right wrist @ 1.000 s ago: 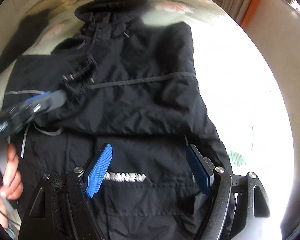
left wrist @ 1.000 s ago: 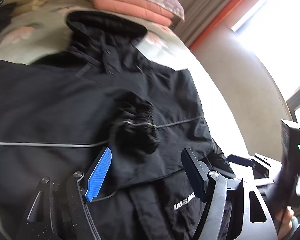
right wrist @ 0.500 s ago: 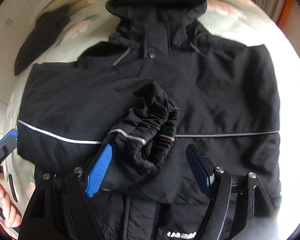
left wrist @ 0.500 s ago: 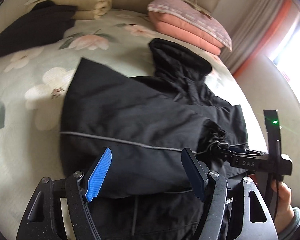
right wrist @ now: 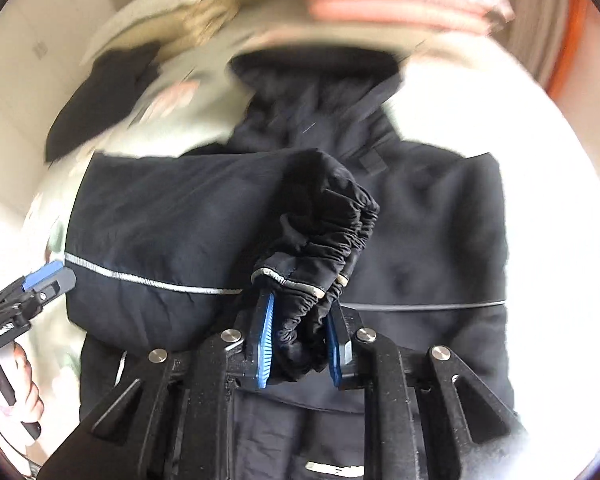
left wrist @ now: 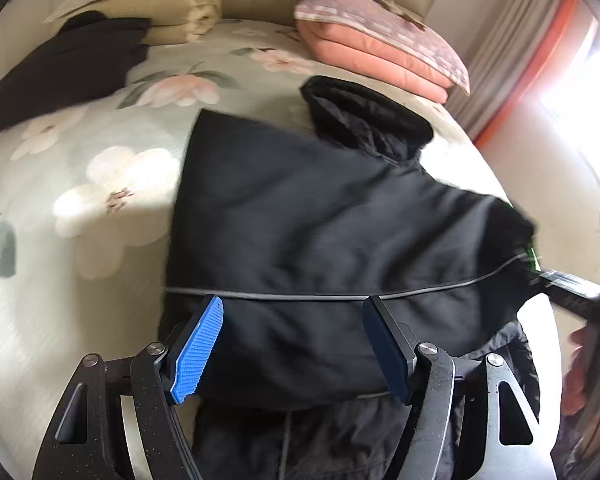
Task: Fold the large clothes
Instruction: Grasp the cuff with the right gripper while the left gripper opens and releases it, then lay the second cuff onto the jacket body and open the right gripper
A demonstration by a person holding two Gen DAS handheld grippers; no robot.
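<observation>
Right gripper [right wrist: 300,344]: my jaws have just been closing and now pinch the gathered sleeve cuff [right wrist: 320,248] between the blue pads; I have it bunched, not flat.
Left gripper [left wrist: 294,344]: jaws stand wide, nothing between them; it hovers over the near part of the jacket [left wrist: 320,232].
Jacket: black, spread on the bed [left wrist: 80,184] toward its window-side edge, hood [left wrist: 360,116] pointing at the headboard end, one sleeve folded across the chest.
Doing the step well: I judge I should carry the cuff across along the grey piping line, keep it low so the sleeve does not drag the body, and lay it flat before letting go. The left could pin the body near the fold.
Right wrist view only: the grip on the cuff, and the left gripper at the jacket's far side edge.
Left wrist view only: the sharp, unblurred bedspread, the folded pink blanket [left wrist: 380,48] and dark garment [left wrist: 68,64] by the headboard.
</observation>
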